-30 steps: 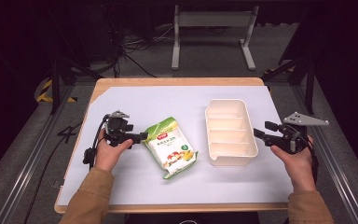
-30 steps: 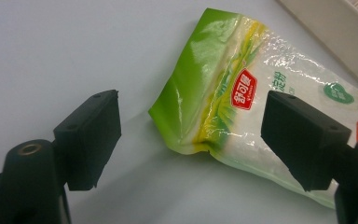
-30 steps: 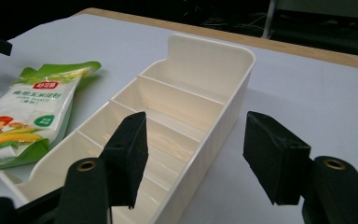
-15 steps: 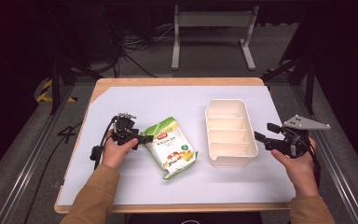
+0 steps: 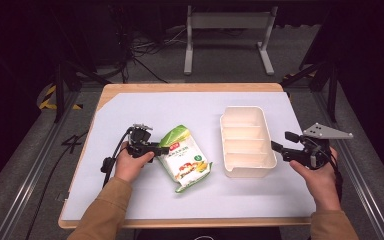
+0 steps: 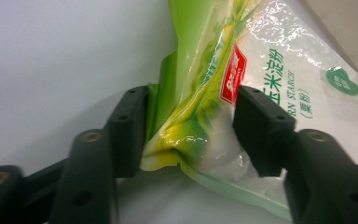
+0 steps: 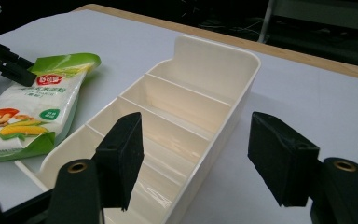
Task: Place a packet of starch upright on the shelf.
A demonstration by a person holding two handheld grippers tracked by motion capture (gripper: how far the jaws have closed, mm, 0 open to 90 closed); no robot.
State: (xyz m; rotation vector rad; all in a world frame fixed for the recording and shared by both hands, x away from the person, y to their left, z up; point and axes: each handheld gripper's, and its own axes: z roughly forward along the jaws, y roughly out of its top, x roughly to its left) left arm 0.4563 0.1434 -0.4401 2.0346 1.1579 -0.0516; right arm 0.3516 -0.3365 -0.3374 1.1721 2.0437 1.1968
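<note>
A green and white bag of corn starch (image 5: 186, 159) lies flat on the white table cover (image 5: 150, 110), left of a white divided tray (image 5: 242, 111). My left gripper (image 5: 161, 148) is at the bag's upper left corner. In the left gripper view, that corner of the bag (image 6: 200, 116) sits between the two jaws, which stand open on either side and touch it. My right gripper (image 5: 281, 140) is open just right of the tray, pointing at it. In the right gripper view, the tray (image 7: 242, 93) lies beyond the open gripper (image 7: 196, 165), its compartments empty, with the bag (image 7: 32, 107) at the left.
The wooden table edge (image 5: 190, 87) runs along the back. A metal stand (image 5: 227, 30) is on the floor behind the table. Bare cover lies in front of the bag and tray.
My left gripper has slid right until its jaws straddle the bag's corner. The right gripper has shifted slightly near the tray. Bag and tray have not moved.
</note>
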